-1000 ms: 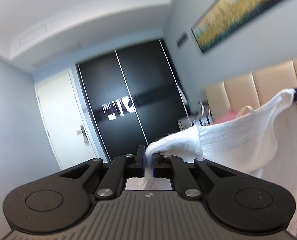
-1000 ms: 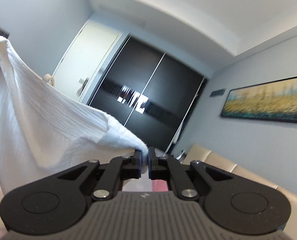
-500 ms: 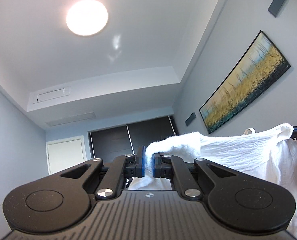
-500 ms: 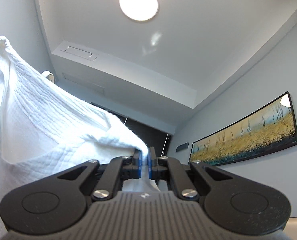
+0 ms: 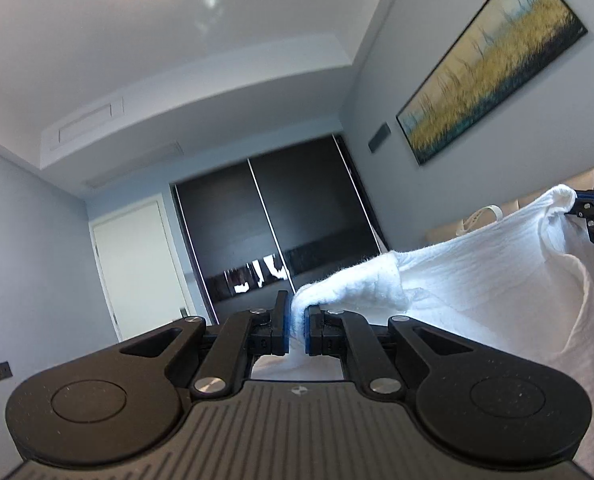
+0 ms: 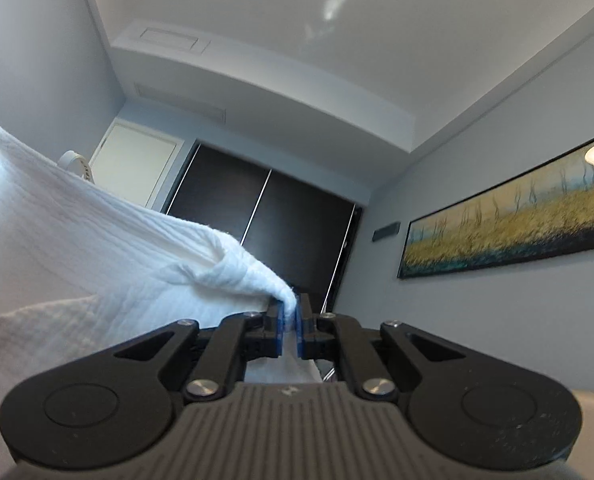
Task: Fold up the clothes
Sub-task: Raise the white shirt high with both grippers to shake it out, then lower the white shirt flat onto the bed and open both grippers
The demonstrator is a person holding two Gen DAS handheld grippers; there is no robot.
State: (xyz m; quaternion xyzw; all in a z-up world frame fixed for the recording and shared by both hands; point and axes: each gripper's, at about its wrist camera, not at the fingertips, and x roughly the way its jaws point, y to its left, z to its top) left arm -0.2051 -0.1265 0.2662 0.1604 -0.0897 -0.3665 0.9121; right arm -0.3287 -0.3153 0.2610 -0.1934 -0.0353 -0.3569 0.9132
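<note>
White garment point(image 5: 477, 272) held up in the air, top edge stretched left to right between both tools; left gripper point(image 5: 295, 326) clamped narrow on one corner, right gripper point(image 6: 290, 330) clamped narrow on the other, rest hanging below; neither hand nearer, both already on the cloth

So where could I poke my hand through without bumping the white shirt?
Free: left of the left gripper, toward the door; right of the right gripper, toward the painting. Crowded: between them, where the shirt hangs. No bare surface to set things on shows.
</note>
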